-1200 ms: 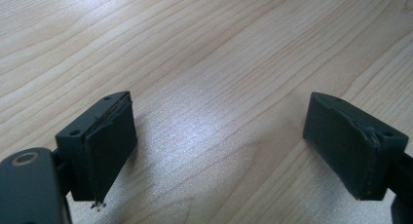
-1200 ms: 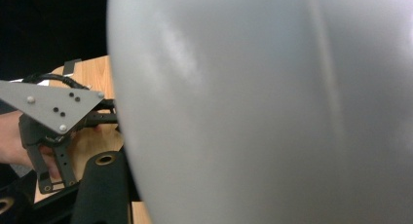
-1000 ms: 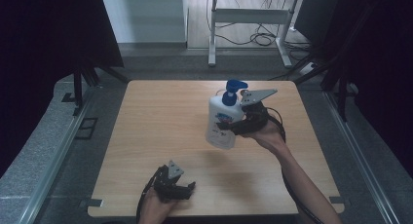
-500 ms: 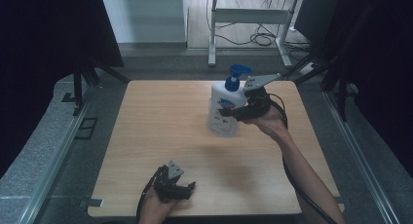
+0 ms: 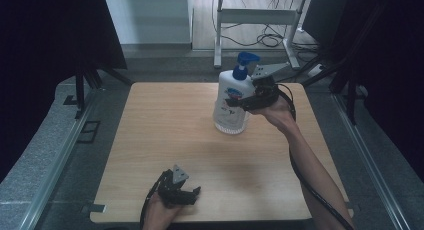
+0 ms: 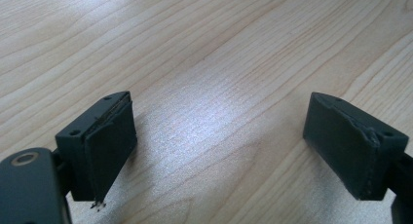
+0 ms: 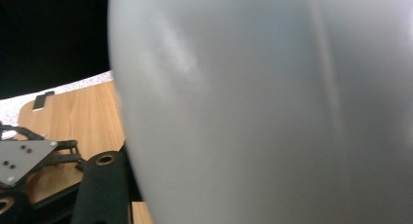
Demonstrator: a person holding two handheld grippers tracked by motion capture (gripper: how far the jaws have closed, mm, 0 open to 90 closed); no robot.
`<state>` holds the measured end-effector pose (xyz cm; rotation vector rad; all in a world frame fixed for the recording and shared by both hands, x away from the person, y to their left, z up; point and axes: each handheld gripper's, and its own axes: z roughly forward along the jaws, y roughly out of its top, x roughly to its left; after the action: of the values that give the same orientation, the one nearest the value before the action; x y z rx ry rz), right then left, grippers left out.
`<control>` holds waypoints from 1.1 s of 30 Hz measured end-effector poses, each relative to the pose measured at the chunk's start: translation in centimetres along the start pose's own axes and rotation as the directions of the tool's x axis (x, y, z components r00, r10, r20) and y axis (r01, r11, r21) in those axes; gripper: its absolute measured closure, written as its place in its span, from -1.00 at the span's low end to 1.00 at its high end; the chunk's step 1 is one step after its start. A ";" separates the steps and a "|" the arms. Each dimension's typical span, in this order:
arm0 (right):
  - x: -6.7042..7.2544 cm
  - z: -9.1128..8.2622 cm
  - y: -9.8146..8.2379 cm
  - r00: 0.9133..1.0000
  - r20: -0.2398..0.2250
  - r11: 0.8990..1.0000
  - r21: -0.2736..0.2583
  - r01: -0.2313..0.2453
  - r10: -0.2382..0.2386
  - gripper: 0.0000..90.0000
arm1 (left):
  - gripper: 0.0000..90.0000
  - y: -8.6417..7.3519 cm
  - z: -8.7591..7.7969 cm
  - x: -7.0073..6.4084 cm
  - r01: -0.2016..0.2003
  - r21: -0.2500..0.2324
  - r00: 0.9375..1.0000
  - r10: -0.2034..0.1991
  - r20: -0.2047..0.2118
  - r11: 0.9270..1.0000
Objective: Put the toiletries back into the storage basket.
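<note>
A white pump bottle (image 5: 227, 117) with a blue pump head (image 5: 245, 65) is held nearly upright over the far right part of the wooden table (image 5: 165, 120). My right gripper (image 5: 239, 103) is shut on the bottle's middle from the right side. In the right gripper view the bottle's white wall (image 7: 268, 112) sits right in front of the camera, with one black jaw at the bottom left. My left gripper (image 5: 192, 194) rests near the table's front edge. Its jaws stand wide apart over bare wood, and the left gripper (image 6: 219, 146) holds nothing.
A white metal stand (image 5: 255, 20) and cables lie on the floor beyond the table's far edge. Dark curtains flank both sides. Grey floor and rails run along the table's left and right edges. The left gripper's grey plate (image 7: 22, 160) shows by the front left corner.
The right gripper has carried the bottle upward and toward the far side of the table, and the bottle has come more upright. The left gripper has stayed in place.
</note>
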<state>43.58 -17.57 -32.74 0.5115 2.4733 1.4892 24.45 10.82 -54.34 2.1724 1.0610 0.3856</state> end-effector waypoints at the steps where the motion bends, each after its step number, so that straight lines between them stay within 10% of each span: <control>1: -0.2 0.0 0.1 1.000 0.004 1.000 0.001 0.000 0.000 -0.16 | -0.74 0.0 0.0 0.0 0.000 0.000 1.000 0.000 0.000 1.000; 33: -6.1 2.2 -0.8 0.997 0.073 0.999 0.047 -0.010 0.007 -0.16 | -0.74 0.0 0.0 0.0 -0.003 0.001 1.000 0.003 0.000 1.000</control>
<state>49.81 -18.58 -34.45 0.5749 2.4580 1.3929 24.48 10.82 -54.33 2.1756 1.0581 0.3867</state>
